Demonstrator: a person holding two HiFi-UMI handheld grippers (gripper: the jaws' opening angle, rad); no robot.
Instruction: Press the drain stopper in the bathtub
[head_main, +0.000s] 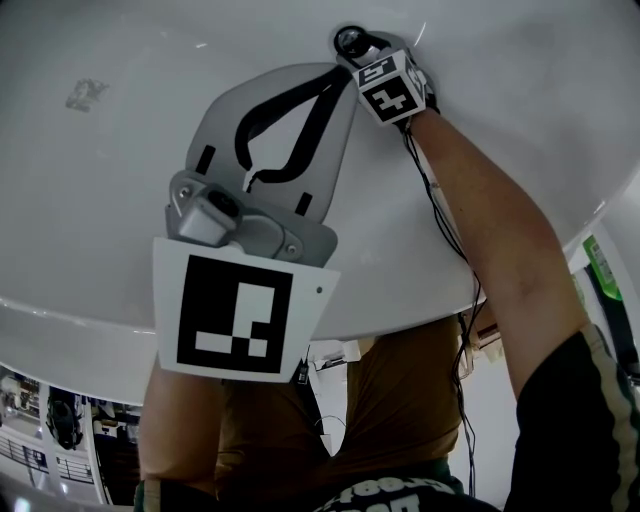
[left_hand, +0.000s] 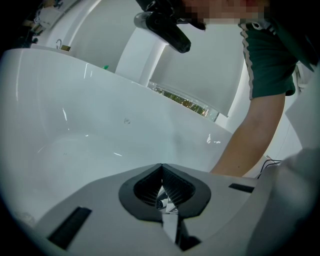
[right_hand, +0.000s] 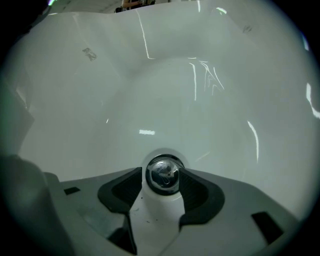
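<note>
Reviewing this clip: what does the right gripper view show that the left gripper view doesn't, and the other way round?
Only the right gripper view: the chrome drain stopper, sitting between the open right tongs, whose pads are not pressing on it. Only the left gripper view: the left tongs, shut with nothing between them, plus the person's forearm and green sleeve. Both: the white bathtub interior.

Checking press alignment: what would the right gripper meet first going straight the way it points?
The stopper, centred between the right gripper's open jaws. Depth is unclear: the jaw tips may reach the tub floor beside it first.
</note>
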